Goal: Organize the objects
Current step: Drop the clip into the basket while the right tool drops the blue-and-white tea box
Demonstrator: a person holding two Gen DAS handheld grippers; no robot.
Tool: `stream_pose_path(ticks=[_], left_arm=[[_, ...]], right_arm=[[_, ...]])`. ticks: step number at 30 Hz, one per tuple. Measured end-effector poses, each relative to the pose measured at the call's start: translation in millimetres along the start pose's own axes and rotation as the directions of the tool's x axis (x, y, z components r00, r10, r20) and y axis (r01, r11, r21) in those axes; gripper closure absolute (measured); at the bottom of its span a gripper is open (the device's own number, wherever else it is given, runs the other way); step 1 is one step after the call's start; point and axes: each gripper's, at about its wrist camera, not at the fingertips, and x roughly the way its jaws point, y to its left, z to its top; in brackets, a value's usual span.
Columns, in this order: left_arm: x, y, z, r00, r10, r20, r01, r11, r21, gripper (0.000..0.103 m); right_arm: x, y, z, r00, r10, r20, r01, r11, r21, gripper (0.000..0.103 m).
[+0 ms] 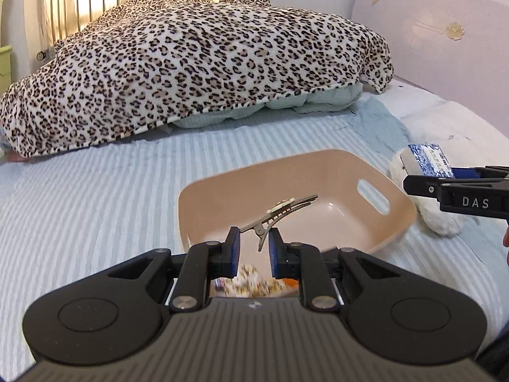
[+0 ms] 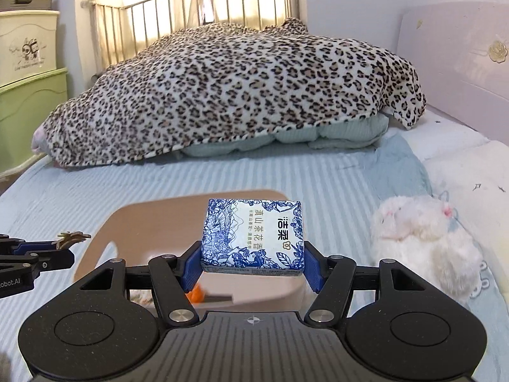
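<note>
On a bed with a pale blue striped sheet (image 1: 95,197), a shallow tan plastic basket with a slot handle (image 1: 346,172) lies just ahead of both grippers. The left gripper (image 1: 253,242) pinches a slim silver metal hair clip with a small pale ornament (image 1: 280,211) by its hinged tail, the jaws standing a little apart around it, and the clip angles up and to the right over the basket's open interior. The right gripper (image 2: 253,262) is pressed onto the two sides of a small blue-and-white floral tissue packet with Chinese lettering (image 2: 253,234), holding it level above the near part of the basket (image 2: 152,210). In both wrist views something patterned and a small orange object (image 2: 195,296) show low behind the fingers, but they are blurred and I cannot tell whether they lie in the basket or beside it. A fluffy white plush toy (image 2: 423,235) lies on the sheet just beside the basket's right side, apart from either gripper. A leopard-print blanket (image 1: 191,63) is heaped over pale green bedding farther back. By my reading the task is partway through: two items are lifted and poised over the basket but not yet released, and the plush toy is probably left to gather afterwards.
</note>
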Motion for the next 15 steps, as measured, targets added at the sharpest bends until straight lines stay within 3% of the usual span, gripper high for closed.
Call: stream_pose_path(ticks=[7, 15], left_arm=[[57.0, -3.3, 13.7, 0.997, 0.049, -0.063, -0.049, 0.999, -0.009, 0.083], [108.5, -10.5, 2.0, 0.982, 0.093, -0.163, -0.093, 0.996, 0.003, 0.083]], right_arm=[[52.4, -8.6, 9.2, 0.998, -0.037, -0.046, 0.037, 0.999, -0.002, 0.043], [96.9, -3.8, -7.4, 0.988, -0.038, -0.151, 0.033, 0.999, -0.039, 0.043]])
